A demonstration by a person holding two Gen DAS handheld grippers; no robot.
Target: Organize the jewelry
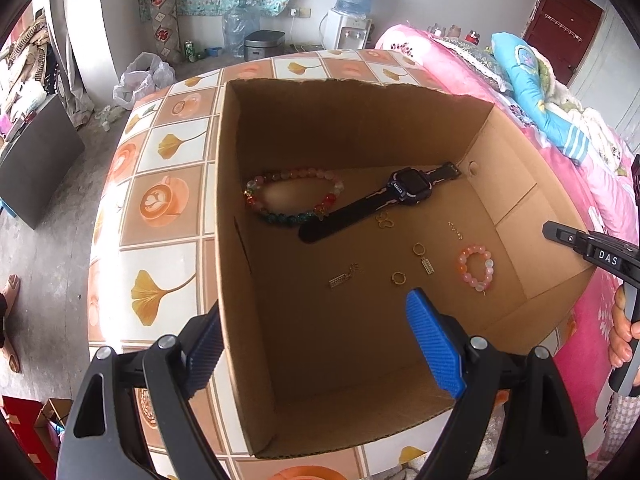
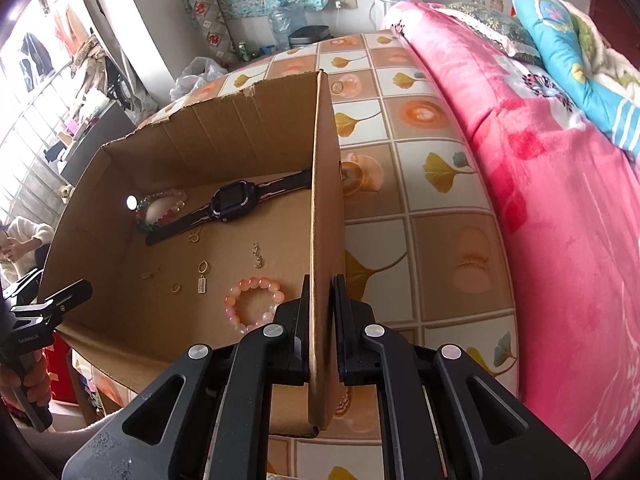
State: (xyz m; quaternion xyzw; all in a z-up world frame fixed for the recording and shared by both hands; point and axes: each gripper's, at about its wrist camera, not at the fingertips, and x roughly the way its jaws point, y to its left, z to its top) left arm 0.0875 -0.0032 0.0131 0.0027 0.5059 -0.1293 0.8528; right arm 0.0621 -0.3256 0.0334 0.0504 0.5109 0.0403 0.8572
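The cardboard box (image 1: 360, 128) stood open-topped, its near floor bare. Farther in, the watch (image 1: 408, 188), bead bracelets and small gold pieces crowded the floor. Its tall walls blocked sideways entry.

Both views are brightly lit by daylight. In the right view the window (image 2: 28, 92) is blown out, and a glare spot is seen inside the box (image 2: 132, 202). Edges are bent and vignetted by fisheye distortion. Focus is sharp throughout.

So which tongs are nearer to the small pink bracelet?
Right. The right tongs clamp the box wall just beside the small pink bracelet; the left tongs straddle the opposite wall, farther away.
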